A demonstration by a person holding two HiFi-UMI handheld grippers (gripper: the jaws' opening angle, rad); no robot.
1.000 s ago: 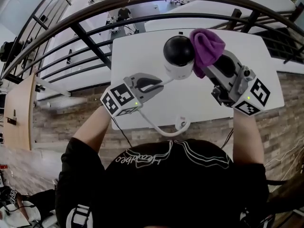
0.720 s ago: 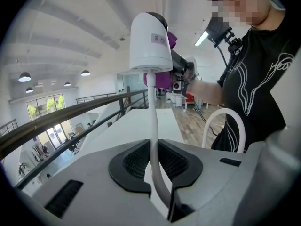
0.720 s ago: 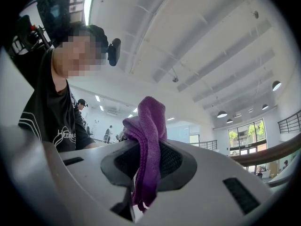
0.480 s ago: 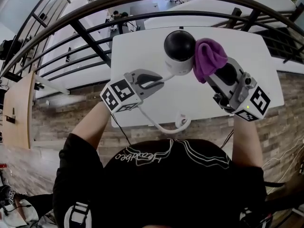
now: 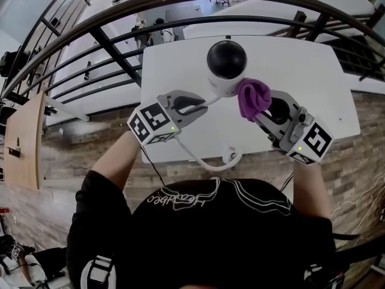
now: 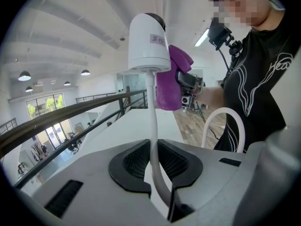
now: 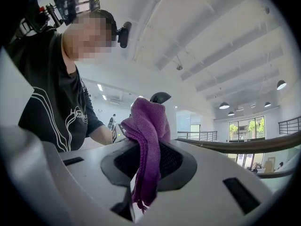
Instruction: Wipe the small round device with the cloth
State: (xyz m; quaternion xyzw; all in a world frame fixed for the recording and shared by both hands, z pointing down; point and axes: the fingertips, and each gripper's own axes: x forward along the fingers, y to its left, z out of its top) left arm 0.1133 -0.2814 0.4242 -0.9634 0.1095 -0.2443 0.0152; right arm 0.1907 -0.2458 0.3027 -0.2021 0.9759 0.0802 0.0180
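One small label [image 6: 158, 39] on the dome camera [image 5: 227, 65] is too fine to read. Behind the camera runs a dark railing [image 5: 120, 38], and the white table [image 5: 313, 71] carries it. At the camera's right, the right gripper [image 5: 260, 109] has its jaws pinching a purple cloth [image 5: 252, 98] that touches the camera's base. At the camera's left, the left gripper [image 5: 203, 105] has its jaws clamped on the camera's white cable [image 5: 198, 158].
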